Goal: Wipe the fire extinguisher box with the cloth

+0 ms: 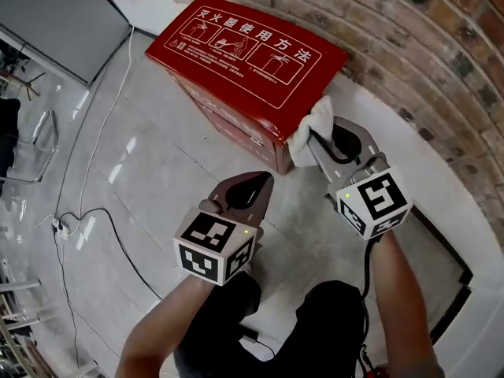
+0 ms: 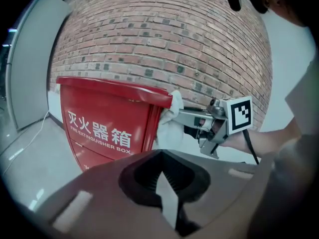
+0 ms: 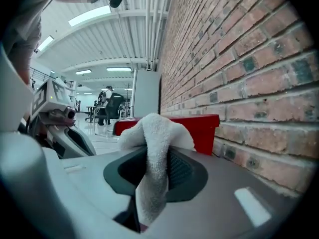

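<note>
White cloth (image 3: pixel 155 133), soft and limp (it bunches), is pinched mid-fold in my right gripper (image 1: pixel 320 143); left gripper (image 1: pixel 265 182) closed, empty.

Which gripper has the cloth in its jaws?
The right gripper: the white cloth is pinched between its jaws. The left gripper is shut on nothing.

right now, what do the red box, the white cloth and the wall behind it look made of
Red fire extinguisher box: probably painted sheet metal, glossy; sheen on lid, crisp folded edges.
White cloth: terry towelling, matte; fuzzy looped pile.
Wall: rough matte brick with mortar joints.
</note>
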`<state>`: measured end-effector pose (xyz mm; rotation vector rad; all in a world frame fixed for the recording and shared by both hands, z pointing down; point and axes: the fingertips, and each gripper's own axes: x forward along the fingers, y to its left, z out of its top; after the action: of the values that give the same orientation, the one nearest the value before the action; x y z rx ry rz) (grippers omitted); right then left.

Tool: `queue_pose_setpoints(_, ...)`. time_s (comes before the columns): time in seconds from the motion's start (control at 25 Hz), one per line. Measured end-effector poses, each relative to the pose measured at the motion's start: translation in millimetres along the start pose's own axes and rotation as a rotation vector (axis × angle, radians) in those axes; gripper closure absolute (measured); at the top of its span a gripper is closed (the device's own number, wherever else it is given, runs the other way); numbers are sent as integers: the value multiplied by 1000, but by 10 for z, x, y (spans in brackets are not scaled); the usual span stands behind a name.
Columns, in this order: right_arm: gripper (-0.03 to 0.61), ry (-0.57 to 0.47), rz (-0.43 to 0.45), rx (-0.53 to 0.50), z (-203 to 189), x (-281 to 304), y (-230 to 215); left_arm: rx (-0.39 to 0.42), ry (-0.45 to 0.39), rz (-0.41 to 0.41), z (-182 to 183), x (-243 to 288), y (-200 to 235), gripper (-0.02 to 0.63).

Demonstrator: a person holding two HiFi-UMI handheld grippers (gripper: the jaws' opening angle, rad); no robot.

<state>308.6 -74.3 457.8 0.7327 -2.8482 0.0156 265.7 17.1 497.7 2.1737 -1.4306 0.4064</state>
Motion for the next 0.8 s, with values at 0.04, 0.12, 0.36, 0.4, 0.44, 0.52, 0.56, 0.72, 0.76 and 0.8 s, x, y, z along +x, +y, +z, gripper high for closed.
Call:
queue_pose_setpoints(0.04, 460, -18, -6, -12, 3, 15, -78, -3, -14, 10, -17, 18, 23, 614)
queue_pose_setpoints(0.12, 460, -50, -18, -30, 7, 42, -214, 3, -33, 25, -73, 52, 83, 614)
queue_pose_setpoints(0.36, 460, -86, -73, -86, -27, 111, -666, 60, -71, 48, -248, 122, 199, 614)
queue_pose_setpoints(0.4, 462, -91, -87, -82, -36, 122, -762, 62, -73, 45, -277, 137, 204, 614)
queue_pose_setpoints(0.44, 462, -93, -103, -77, -53, 135, -861, 61, -70, 41, -314, 152, 208, 614)
queue_pose_setpoints(0.52, 460, -85, -145, -69, -121, 169, -1049, 62, -57, 33, -406, 175, 201, 614)
queue_pose_setpoints(0.56, 462, -74, -169, -70, -171, 189, -1126, 63, -49, 28, -455, 179, 187, 614)
queue_pose_setpoints(0.72, 463, -35, -235, -29, -431, 263, -1274, 60, -21, 28, -628, 164, 144, 614)
queue_pose_setpoints(0.76, 463, -22, -244, -11, -522, 283, -1288, 55, -20, 33, -654, 168, 147, 614)
queue_pose_setpoints(0.8, 463, -7, -249, 2, -620, 301, -1292, 48, -25, 39, -669, 175, 156, 614)
